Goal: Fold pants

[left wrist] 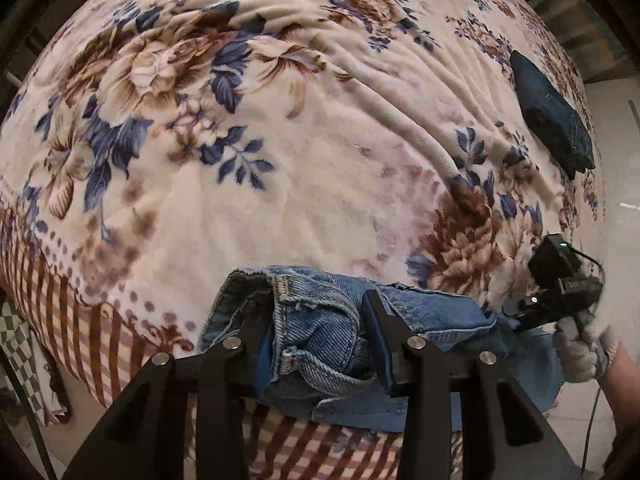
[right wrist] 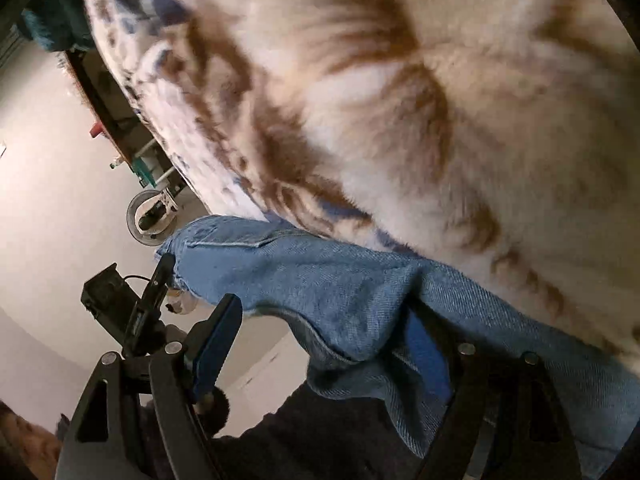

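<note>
Light blue denim pants lie bunched at the near edge of the bed. My left gripper has its jaws wide apart, with the waistband and belt loops bunched between them. In the right wrist view the pants drape over the bed edge and across my right gripper, whose fingers stand wide apart; the right finger is hidden under the denim. The right gripper also shows in the left wrist view, held by a gloved hand, its jaws not visible there.
A cream blanket with blue and brown flowers covers the bed. A folded dark blue garment lies at the far right edge. Pale floor and a wheeled frame lie beyond the bed. The left gripper shows in the right wrist view.
</note>
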The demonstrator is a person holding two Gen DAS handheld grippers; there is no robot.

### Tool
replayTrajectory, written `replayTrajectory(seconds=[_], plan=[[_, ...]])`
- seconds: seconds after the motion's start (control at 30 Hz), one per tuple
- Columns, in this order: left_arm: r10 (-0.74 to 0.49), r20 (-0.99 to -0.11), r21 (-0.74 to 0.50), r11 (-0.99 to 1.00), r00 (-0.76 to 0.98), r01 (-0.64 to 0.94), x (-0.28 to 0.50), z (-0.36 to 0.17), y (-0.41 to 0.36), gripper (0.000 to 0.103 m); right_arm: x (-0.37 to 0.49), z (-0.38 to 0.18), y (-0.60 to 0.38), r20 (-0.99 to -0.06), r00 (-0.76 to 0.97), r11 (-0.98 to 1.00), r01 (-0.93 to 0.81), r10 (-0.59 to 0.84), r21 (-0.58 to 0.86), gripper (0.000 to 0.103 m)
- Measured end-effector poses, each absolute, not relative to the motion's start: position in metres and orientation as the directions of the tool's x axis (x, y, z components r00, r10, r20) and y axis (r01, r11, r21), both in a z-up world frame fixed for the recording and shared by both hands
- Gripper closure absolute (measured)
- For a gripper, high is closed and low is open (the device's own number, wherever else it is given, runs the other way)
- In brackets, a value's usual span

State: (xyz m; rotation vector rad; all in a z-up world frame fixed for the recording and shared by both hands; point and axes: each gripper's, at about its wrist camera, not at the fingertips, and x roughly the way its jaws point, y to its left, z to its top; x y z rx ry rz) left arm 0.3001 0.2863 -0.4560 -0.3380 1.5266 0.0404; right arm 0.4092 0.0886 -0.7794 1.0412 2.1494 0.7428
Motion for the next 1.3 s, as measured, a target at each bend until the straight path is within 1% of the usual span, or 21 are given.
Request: replayTrajectory(seconds=[0.03,0.07,0.13,0.2,0.27,0.33,0.4,0.43,0.47,0.53,0.63,0.73,0.8,0.83,0.87,0.9,0.97,1.03,1.1,1.23,1.3], plan=[[-0.178,-0.982,-0.186,0.954,0.055,-0.235,0.301,-0.456,0.286,0.066,0.408,-0.772,0.084,-0.325,-0.469,0.54,0.456,0.821,0.708,0.046],[-0.172,-0.983,-0.18,0.955,0.056,-0.235,0.302,-0.457,0.287,0.066,0.408,-0.765,0.078,-0.364,-0.45,0.557,0.444,0.816,0.701,0.072],[-0.147,-0.987,-0.158,0.959,0.063,-0.237,0.308,-0.46,0.29,0.066,0.408,-0.75,0.06,-0.385,-0.339,0.51,0.487,0.858,0.709,0.079],[-0.124,-0.99,-0.138,0.962,0.072,-0.236,0.317,-0.465,0.294,0.066,0.416,-0.73,0.043,-0.387,-0.212,0.44,0.497,0.897,0.747,0.09],[-0.098,-0.991,-0.117,0.963,0.088,-0.241,0.331,-0.473,0.296,0.066,0.422,-0.714,0.028,-0.376,-0.119,0.384,0.492,0.919,0.782,0.09],[-0.084,-0.994,-0.1,0.964,0.073,-0.245,0.341,-0.485,0.297,0.063,0.429,-0.703,0.025,-0.443,-0.15,0.461,0.43,0.884,0.776,0.09],[-0.084,-0.996,-0.091,0.946,0.035,-0.31,0.349,-0.493,0.303,0.061,0.434,-0.701,0.024,-0.536,-0.21,0.573,0.377,0.818,0.728,0.084],[-0.089,-0.996,-0.094,0.938,0.029,-0.333,0.349,-0.492,0.305,0.06,0.433,-0.703,0.023,-0.559,-0.234,0.605,0.36,0.796,0.71,0.071],[-0.1,-0.995,-0.102,0.924,0.026,-0.37,0.347,-0.488,0.308,0.06,0.433,-0.706,0.022,-0.579,-0.258,0.634,0.342,0.773,0.694,0.052],[-0.086,-0.995,-0.096,0.9,0.043,-0.425,0.338,-0.47,0.308,0.058,0.429,-0.706,0.024,-0.601,-0.316,0.677,0.275,0.734,0.682,0.037],[0.001,-0.995,-0.045,0.898,0.103,-0.438,0.325,-0.438,0.295,0.038,0.41,-0.71,0.038,-0.608,-0.397,0.709,0.188,0.688,0.68,0.037],[0.066,-0.987,0.003,0.92,0.148,-0.391,0.326,-0.413,0.271,0.038,0.398,-0.702,0.059,-0.673,-0.4,0.747,0.045,0.622,0.663,0.038],[0.052,-0.979,-0.026,0.928,0.199,-0.371,0.328,-0.402,0.251,0.038,0.392,-0.695,0.065,-0.7,-0.382,0.755,-0.009,0.603,0.656,0.06],[0.008,-0.979,-0.066,0.933,0.204,-0.353,0.33,-0.404,0.241,0.038,0.388,-0.691,0.07,-0.697,-0.381,0.745,-0.03,0.607,0.666,0.083],[-0.068,-0.981,-0.125,0.935,0.179,-0.332,0.334,-0.414,0.228,0.037,0.385,-0.685,0.073,-0.704,-0.377,0.744,-0.055,0.602,0.666,0.083],[-0.195,-0.976,-0.216,0.922,0.099,-0.322,0.337,-0.436,0.207,0.037,0.38,-0.678,0.076,-0.715,-0.368,0.743,-0.091,0.594,0.664,0.083],[-0.347,-0.938,-0.32,0.879,-0.014,-0.354,0.335,-0.471,0.181,0.038,0.368,-0.67,0.081,-0.703,-0.376,0.718,-0.125,0.604,0.684,0.084],[-0.448,-0.885,-0.373,0.843,-0.123,-0.387,0.332,-0.504,0.154,0.038,0.355,-0.664,0.083,-0.667,-0.385,0.677,-0.133,0.638,0.724,0.084],[-0.493,-0.848,-0.385,0.826,-0.196,-0.413,0.326,-0.529,0.129,0.038,0.345,-0.662,0.086,-0.638,-0.391,0.646,-0.13,0.664,0.752,0.084],[-0.471,-0.837,-0.333,0.843,-0.28,-0.423,0.322,-0.56,0.109,0.038,0.331,-0.664,0.089,-0.6,-0.397,0.607,-0.125,0.695,0.785,0.084],[-0.491,-0.832,-0.311,0.799,-0.26,-0.515,0.319,-0.569,0.124,0.038,0.33,-0.667,0.085,-0.575,-0.408,0.583,-0.119,0.709,0.804,0.084]])
